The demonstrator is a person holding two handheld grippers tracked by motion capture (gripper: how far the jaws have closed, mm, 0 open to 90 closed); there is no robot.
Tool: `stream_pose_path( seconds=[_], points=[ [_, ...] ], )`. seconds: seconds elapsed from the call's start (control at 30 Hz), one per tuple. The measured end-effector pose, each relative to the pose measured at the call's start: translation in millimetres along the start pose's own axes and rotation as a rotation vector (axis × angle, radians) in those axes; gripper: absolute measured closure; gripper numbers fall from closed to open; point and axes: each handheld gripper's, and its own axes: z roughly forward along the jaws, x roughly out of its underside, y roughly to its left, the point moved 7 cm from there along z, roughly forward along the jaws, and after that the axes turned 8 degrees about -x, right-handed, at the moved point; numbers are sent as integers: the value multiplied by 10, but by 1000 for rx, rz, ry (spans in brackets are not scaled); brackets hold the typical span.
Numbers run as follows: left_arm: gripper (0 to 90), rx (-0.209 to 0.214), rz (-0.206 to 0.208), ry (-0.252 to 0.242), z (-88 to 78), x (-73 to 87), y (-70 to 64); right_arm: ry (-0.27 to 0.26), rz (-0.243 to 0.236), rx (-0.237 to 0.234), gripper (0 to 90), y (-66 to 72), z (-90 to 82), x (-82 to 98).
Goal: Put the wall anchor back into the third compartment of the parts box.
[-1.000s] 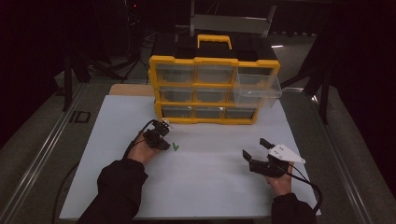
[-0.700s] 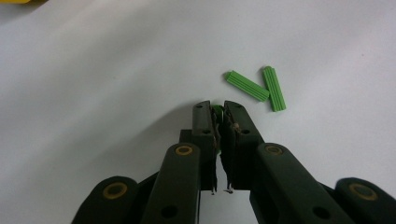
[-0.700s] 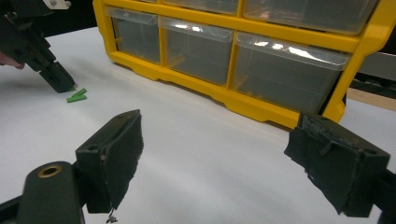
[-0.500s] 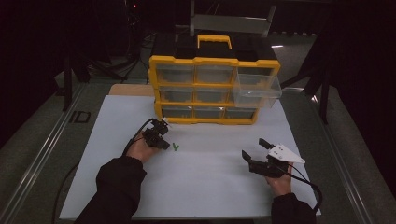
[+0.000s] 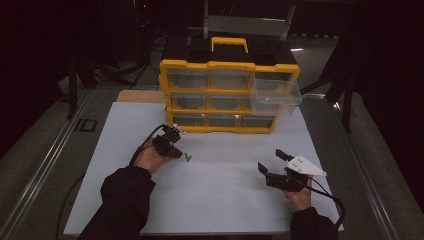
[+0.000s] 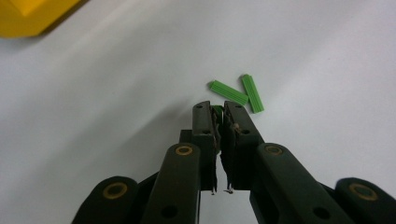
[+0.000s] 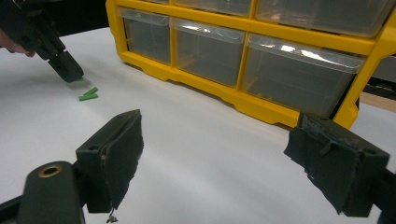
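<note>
My left gripper [image 6: 217,112] points down at the white sheet [image 6: 116,93], its jaws shut on a small green plastic plug [image 6: 217,109] whose tip peeks out between the pads. Just past the jaw tips lie two more green plugs [image 6: 229,92] [image 6: 252,93], side by side on the sheet. In the high view the left gripper [image 5: 175,150] is left of centre, with the green plugs [image 5: 188,157] at its right. My right gripper [image 5: 271,161] rests near the front right of the sheet, open and holding nothing. In its own view the right gripper [image 7: 219,144] has its jaws wide apart.
A yellow drawer cabinet [image 5: 227,95] with clear drawers stands at the back of the sheet. Its right middle drawer [image 5: 275,95] is pulled out. The sheet's edges border a grey table [image 5: 65,150], and a cable [image 5: 142,145] trails from the left gripper.
</note>
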Motion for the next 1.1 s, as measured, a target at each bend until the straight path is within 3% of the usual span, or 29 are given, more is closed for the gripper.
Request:
stream_pose_path(
  seconds=[0.6, 1.1],
  points=[
    [850, 36, 40, -51, -235, -184, -87, -1, 1, 5, 160, -44, -85, 24],
    [849, 46, 67, -64, -349, -296, -133, 3, 3, 2, 161, -29, -84, 38]
  ],
)
